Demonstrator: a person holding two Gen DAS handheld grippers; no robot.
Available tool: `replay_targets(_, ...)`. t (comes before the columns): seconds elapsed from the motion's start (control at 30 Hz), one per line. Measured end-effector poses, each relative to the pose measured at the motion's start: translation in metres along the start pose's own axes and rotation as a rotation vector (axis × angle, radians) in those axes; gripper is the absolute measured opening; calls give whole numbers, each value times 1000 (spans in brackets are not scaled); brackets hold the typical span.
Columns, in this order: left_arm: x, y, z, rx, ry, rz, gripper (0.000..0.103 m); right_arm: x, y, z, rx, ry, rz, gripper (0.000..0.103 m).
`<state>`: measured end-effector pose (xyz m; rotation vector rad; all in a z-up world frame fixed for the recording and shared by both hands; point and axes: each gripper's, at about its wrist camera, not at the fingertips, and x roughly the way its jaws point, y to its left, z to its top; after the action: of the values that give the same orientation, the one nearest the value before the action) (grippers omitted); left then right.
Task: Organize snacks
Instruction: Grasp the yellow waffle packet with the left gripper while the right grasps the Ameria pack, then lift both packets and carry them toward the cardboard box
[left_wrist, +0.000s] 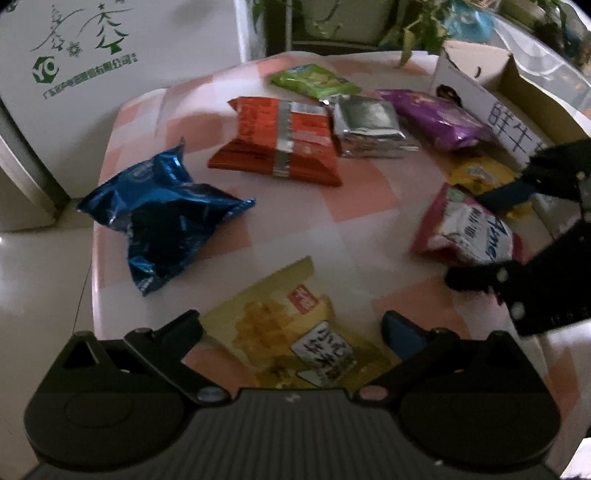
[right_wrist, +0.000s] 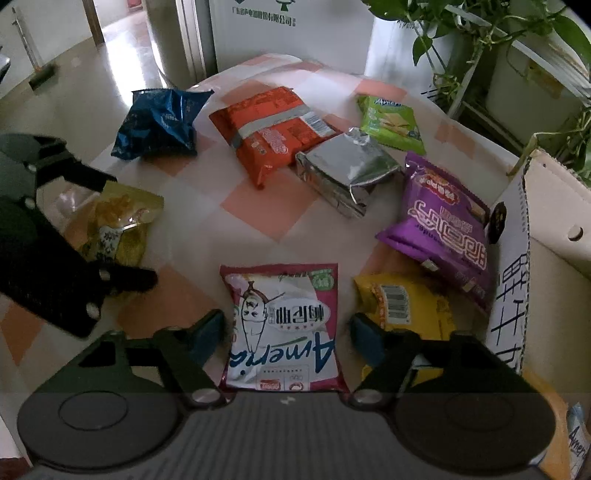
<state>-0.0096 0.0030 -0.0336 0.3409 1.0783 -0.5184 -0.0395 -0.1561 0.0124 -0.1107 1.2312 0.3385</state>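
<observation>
A: While your left tool hangs with its jaws spread wide, the yellow fries packet lies flat between the fingers at the bottom centre of the left wrist view. The pads do not press it.

B: And your right tool?

A: Half open over the pink-and-white packet, bottom centre of the right wrist view. The packet fills most of the gap; whether the pads touch its edges, you cannot tell from here.

B: What crowds you there?

A: A yellow packet sits just beside your right finger, lower right, with the purple bag leaning over it. Behind both stands the cardboard box with a handwritten sheet on its wall, at the right edge.

B: Further out on the surface?

A: In the middle, the orange pack touches the silver foil pack. The green packet lies at the upper right, the blue bag alone at the upper left, well apart from the rest.

B: Anything around the edges?

A: A white board with green print at the upper left of the left wrist view, and leafy plants along the top right of the right one.
</observation>
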Motion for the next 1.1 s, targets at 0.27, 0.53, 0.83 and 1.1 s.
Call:
replay_targets(0.27, -12, -8, -1, 19, -52, -28, 67, -4, -1, 3, -3, -25, -19, 57)
replay_targets(0.53, -19, -15, 0, 101, -88, 17, 63, -16, 1, 6, -42, -74, -2, 57)
replay_targets(0.83, -36, -19, 7, 100, -145, 34, 63, -35, -3, 10, -43, -130, -7, 57)
replay_targets(1.1, -45, -24, 15, 87, -176, 40, 63, -46, -9, 9, -31, -156, -7, 57)
